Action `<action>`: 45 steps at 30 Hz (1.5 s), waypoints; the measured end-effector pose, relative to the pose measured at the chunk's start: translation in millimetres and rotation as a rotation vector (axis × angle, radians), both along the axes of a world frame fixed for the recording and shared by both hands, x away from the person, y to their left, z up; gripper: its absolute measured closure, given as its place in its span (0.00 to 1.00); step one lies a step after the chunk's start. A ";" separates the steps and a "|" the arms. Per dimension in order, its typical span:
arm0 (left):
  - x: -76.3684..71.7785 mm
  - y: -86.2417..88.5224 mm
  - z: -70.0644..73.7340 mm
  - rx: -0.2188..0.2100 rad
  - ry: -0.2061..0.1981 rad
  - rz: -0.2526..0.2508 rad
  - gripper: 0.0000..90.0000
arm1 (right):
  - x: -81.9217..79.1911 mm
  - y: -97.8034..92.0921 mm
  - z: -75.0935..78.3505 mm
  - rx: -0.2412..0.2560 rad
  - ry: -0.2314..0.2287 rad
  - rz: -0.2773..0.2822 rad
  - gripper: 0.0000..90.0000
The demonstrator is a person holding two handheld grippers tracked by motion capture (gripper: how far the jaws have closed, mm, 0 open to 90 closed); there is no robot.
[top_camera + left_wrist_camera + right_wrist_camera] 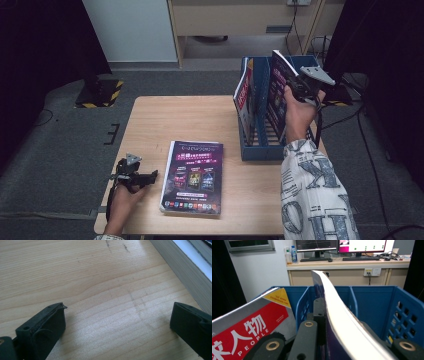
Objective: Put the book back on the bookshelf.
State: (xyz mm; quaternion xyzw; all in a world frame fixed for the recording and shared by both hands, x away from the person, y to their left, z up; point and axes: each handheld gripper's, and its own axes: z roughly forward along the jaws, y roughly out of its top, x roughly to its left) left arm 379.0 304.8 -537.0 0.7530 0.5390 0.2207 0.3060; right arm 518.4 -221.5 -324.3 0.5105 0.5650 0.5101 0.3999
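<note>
We find the right gripper (pixel 299 86) clamped on a purple magazine (pixel 276 92), held upright in the blue rack (pixel 260 150) beside a red magazine (pixel 244 97). The left gripper (pixel 150 176) rests wide open, empty, beside the book (pixel 192 177).

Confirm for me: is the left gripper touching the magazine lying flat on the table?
Apart. In the left gripper view, the open left gripper has bare wood between its jaws, and the flat magazine lies beyond them with table showing between.
</note>
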 end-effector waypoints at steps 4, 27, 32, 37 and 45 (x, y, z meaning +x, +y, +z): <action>0.0 -0.2 0.2 0.003 0.002 -0.005 0.00 | 4.0 6.8 -9.2 -0.014 0.013 0.011 0.92; 0.3 -1.2 0.1 0.003 0.002 -0.009 0.00 | 3.5 16.3 -37.1 -0.003 0.041 0.063 0.91; 0.3 -1.3 0.2 0.003 0.003 -0.009 0.00 | 3.7 14.5 -36.9 -0.006 0.051 0.073 0.91; 0.2 -1.4 0.2 0.004 0.002 -0.009 0.00 | 5.3 13.1 -39.2 -0.017 0.058 0.093 0.88; 0.2 -1.4 0.2 0.004 0.002 -0.009 0.00 | 5.9 10.9 -39.4 -0.038 0.062 0.080 0.91</action>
